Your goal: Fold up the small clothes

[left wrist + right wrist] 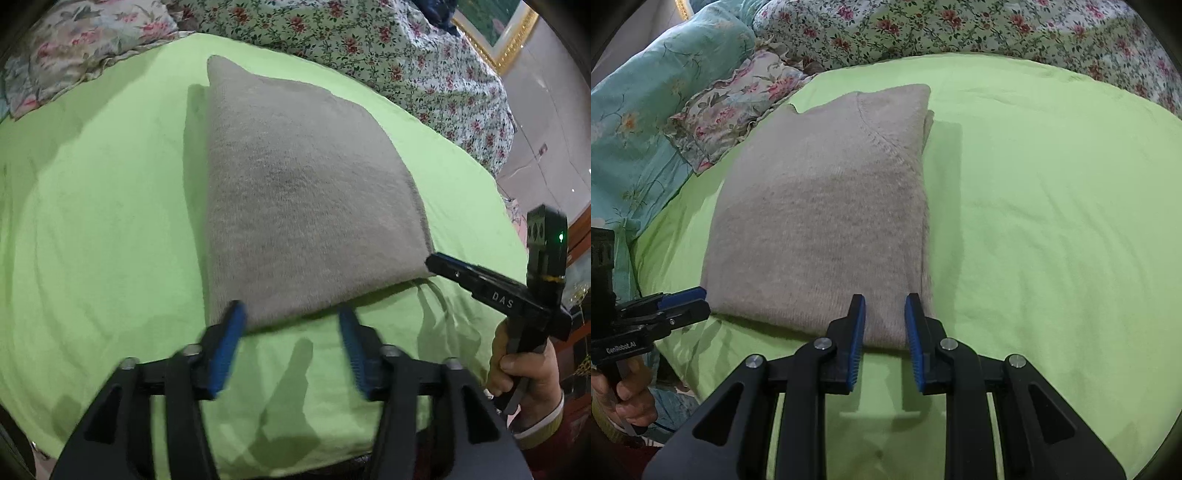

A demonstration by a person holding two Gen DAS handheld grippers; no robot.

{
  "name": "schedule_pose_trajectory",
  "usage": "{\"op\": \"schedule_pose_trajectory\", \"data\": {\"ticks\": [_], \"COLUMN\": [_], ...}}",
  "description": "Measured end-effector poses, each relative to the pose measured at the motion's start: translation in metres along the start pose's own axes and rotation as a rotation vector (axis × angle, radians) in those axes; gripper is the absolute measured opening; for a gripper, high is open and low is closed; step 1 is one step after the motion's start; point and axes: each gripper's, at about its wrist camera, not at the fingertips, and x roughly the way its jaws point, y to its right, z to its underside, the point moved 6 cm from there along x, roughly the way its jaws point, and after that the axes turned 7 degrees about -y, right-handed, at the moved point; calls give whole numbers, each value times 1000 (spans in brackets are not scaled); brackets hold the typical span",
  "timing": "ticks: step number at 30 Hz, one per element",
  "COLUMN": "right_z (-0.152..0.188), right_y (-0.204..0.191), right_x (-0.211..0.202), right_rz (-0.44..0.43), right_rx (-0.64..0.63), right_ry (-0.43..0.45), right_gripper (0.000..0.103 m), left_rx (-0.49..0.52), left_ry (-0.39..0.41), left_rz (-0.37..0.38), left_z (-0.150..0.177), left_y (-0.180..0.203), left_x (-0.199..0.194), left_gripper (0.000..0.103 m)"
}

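Hovering at the near hem of the folded sweater point(295, 192), the left gripper point(291, 317) gapes wide, holding nothing. Beside it, the right gripper point(884, 314) stands narrow, pads apparently off the knit. Green sheet point(1052, 221) lies beneath.

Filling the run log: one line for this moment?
garment: grey sweater folded on green sheet | left hand-held gripper: open, near hem | right hand-held gripper: open, near hem
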Motion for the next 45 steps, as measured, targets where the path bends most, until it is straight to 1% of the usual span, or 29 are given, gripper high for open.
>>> {"op": "schedule_pose_trajectory", "data": {"ticks": [1, 2, 4, 5, 9, 11, 12, 15, 17, 19, 21, 27, 30, 31, 34, 38, 41, 45], "right_z": [3, 7, 18, 23, 46, 51, 55, 62, 64, 67, 70, 84, 89, 89, 89, 82, 73, 59], "right_y": [0, 0, -2, -2, -2, -1, -2, -6, -9, -11, -11, -14, -15, -16, -20, -25, -28, -30], "right_x": [-4, -8, -16, -19, -31, -35, -37, -42, -45, -47, -50, -54, -58, -58, -57, -54, -53, -53], "right_rz": [-4, -8, -8, -6, -12, -21, -28, -25, -25, -22, -19, 5, -7, -11, -15, -5, 5, -2], "right_rx": [8, 14, 16, 18, 35, 43, 46, 36, 33, 36, 32, 5, -5, -8, -27, -45, -62, -72], "right_ry": [-2, -2, -8, -10, -18, -22, -24, -23, -23, -28, -27, -47, -49, -49, -55, -55, -42, -26], "right_gripper": [24, 24, 24, 24, 25, 26, 29, 41, 48, 65, 70, 75, 79, 81, 85, 85, 85, 85], "left_rx": [-6, -4, 10, 12, -9, -15, -15, -3, 14, 39, 61, 92, 98, 97, 98, 98, 94, 79], "left_ry": [10, 23, 43, 48, 31, 15, 10, 11, 18, 28, 33, 30, 24, 18, 17, 24, 32, 37], "left_rz": [-50, -82, -127, -135, -155, -171, -181, -212, -250, -320, -351, -379, -376, -372, -381, -371, -379, -388], "left_z": [3, 4, 9, 12, 20, 24, 27, 28, 33, 41, 43, 57, 61, 63, 58, 50, 42, 29], "left_y": [-1, -3, -3, -3, -5, -7, -7, -6, -6, -5, -9, -12, -12, -12, -11, -11, -10, -11], "left_x": [-6, -10, -19, -23, -28, -28, -28, -28, -31, -34, -37, -47, -51, -52, -51, -49, -46, -42], "left_gripper": [80, 83, 83, 83, 83, 83, 83, 83, 84, 84, 85, 85, 86, 88, 89, 91, 94, 94]}}
